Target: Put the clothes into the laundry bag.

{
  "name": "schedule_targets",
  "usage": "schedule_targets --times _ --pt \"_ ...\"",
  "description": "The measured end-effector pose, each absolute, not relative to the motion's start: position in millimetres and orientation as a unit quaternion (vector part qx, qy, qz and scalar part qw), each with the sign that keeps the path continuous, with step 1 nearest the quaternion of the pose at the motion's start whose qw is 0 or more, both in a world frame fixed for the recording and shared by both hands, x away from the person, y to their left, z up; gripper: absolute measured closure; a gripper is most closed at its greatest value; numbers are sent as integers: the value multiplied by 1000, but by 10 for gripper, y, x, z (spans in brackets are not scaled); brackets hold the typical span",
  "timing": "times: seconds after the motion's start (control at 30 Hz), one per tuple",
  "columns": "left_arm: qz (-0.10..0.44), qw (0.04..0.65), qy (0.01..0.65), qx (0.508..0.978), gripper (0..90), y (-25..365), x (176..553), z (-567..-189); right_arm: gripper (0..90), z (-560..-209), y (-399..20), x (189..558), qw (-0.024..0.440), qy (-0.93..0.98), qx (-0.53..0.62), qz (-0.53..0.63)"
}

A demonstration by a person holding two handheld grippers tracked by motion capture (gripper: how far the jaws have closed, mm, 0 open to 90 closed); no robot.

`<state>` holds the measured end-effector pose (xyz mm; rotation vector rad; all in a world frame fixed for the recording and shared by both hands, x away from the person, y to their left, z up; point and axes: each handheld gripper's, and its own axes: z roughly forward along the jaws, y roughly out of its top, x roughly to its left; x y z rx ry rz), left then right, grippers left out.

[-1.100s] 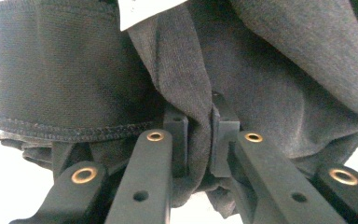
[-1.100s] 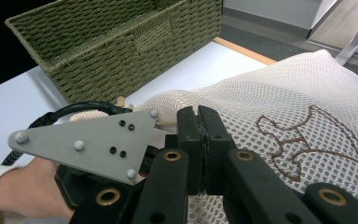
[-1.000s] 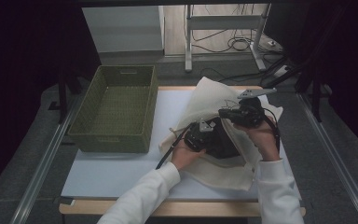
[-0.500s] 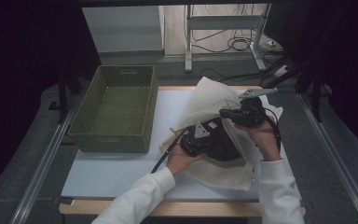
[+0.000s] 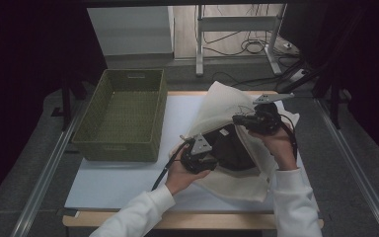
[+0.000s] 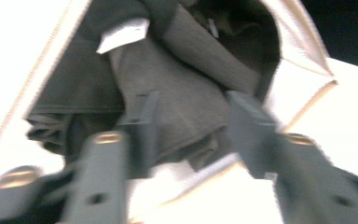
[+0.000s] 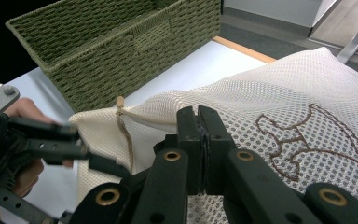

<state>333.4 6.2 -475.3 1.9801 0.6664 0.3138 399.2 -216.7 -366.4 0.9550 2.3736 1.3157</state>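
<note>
One mesh laundry bag [image 5: 227, 106] lies on the right half of the white table [image 5: 128, 177], mouth facing left and propped open, with a dark garment [image 5: 229, 148] mostly inside it and its left end bulging out at the mouth. Looks like the stuffing step is nearly done; pushing in the last of the fabric and zipping up seem left. Green woven basket [image 5: 121, 116] sits on the far left, nothing in it.

Right gripper [image 5: 239, 120] holds the bag's upper flap raised. The right gripper view shows its jaws pressed flat together on the mesh edge [image 7: 168, 119] by the zipper seam, which the high view is too small to confirm. That view also gives the embroidered outline [image 7: 314, 140] on the mesh and the basket wall close behind.

Left gripper [image 5: 197, 153] sits at the bag mouth, near side. Its jaws have just been opening and closing; the left gripper view shows them partly apart, straddling the folded dark cloth [image 6: 186, 93], pads not clearly pressing. That view also shows a white label [image 6: 121, 35] on the garment.
</note>
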Motion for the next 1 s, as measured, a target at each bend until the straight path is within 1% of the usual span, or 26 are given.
schedule_targets --times 0.03,0.07,0.17,0.23,0.33,0.5,0.67,1.0 --pt "110 489 273 821 753 41 3347 -4771 889 -3663 -2165 3991 132 818 330 453" --pt "101 486 271 825 809 25 3353 -4785 888 -3663 -2165 3990 132 818 330 453" --pt "84 469 257 841 884 -73 3382 -4850 889 -3665 -2166 3992 132 818 329 453" --pt "75 458 258 847 895 -155 3415 -4900 888 -3667 -2167 3995 131 818 329 454" --pt "79 440 258 856 895 -253 3476 -4977 889 -3668 -2164 3994 131 818 329 453" --pt "101 420 256 865 897 -413 3584 -5104 889 -3666 -2165 3991 132 819 329 452" --pt "103 403 259 872 899 -475 3669 -5186 888 -3665 -2168 3991 131 819 329 452" --pt "120 398 275 867 900 -490 3759 -5237 889 -3658 -2165 3984 133 819 329 452"
